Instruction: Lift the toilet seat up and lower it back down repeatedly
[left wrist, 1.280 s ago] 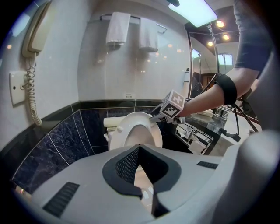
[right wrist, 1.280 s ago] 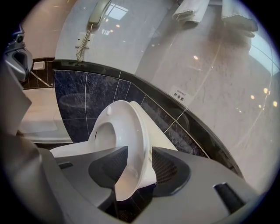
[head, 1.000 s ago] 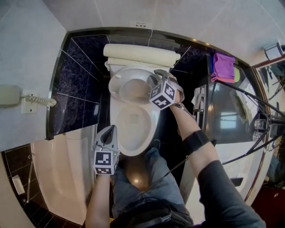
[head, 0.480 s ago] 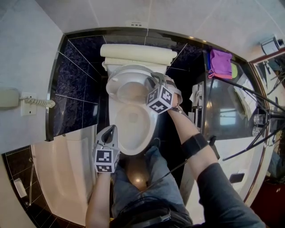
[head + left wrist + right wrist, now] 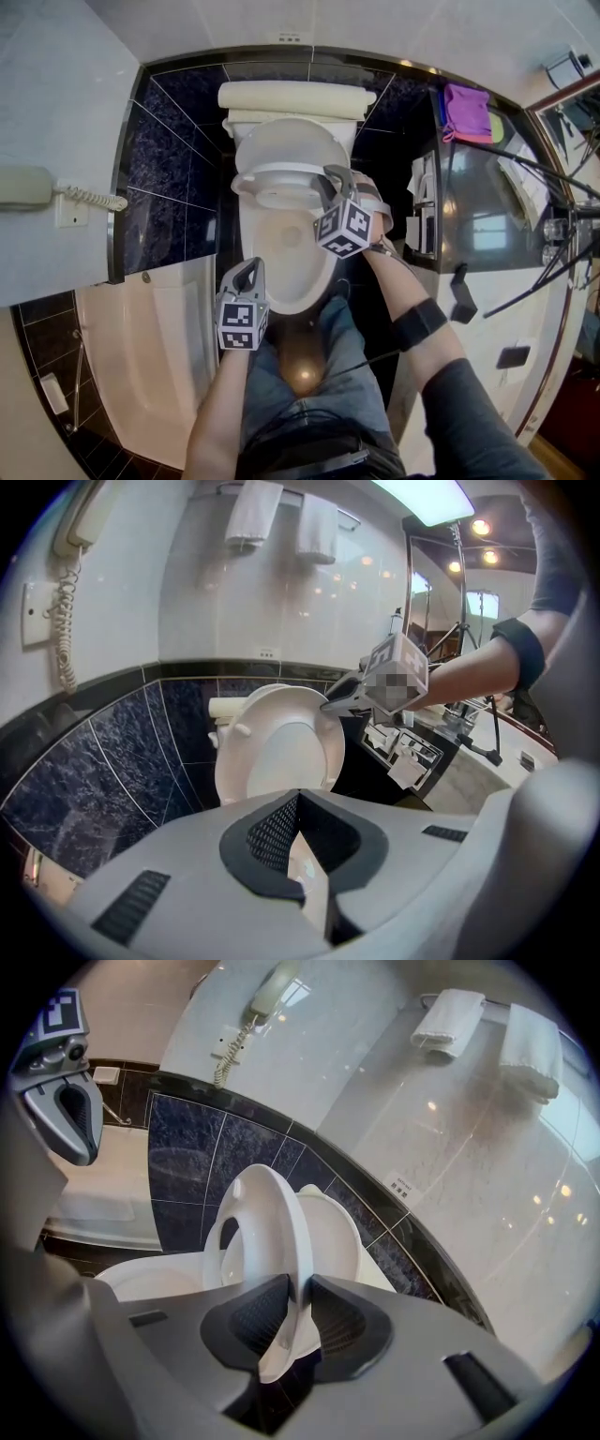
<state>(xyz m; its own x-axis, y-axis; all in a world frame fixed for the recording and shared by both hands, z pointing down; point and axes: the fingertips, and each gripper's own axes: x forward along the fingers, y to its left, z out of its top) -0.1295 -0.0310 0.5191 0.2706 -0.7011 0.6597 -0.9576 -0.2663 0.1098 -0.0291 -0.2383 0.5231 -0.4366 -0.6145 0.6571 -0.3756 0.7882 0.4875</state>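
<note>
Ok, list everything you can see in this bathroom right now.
seat: one, white, partly raised over bowl
lid: one, white, upright against tank
bowl: one, white, centre
tank: one, cream, behind lid
phone: one, beige, far left
towels: two, white, hung high above tank
cloth: one, purple, far right
tub: one, cream, left of bowl
left gripper: one, grey, shut, empty, near bowl's front
right gripper: one, grey, jaws just closed further on seat's edge

Near rim of toilet seat [image 5: 267, 1232] was hidden behind right gripper [image 5: 298, 1302]. Towels [image 5: 253, 508] on far wall were cut by top edge. Wall label [image 5: 404, 1186] print too small, possibly lettering.
</note>
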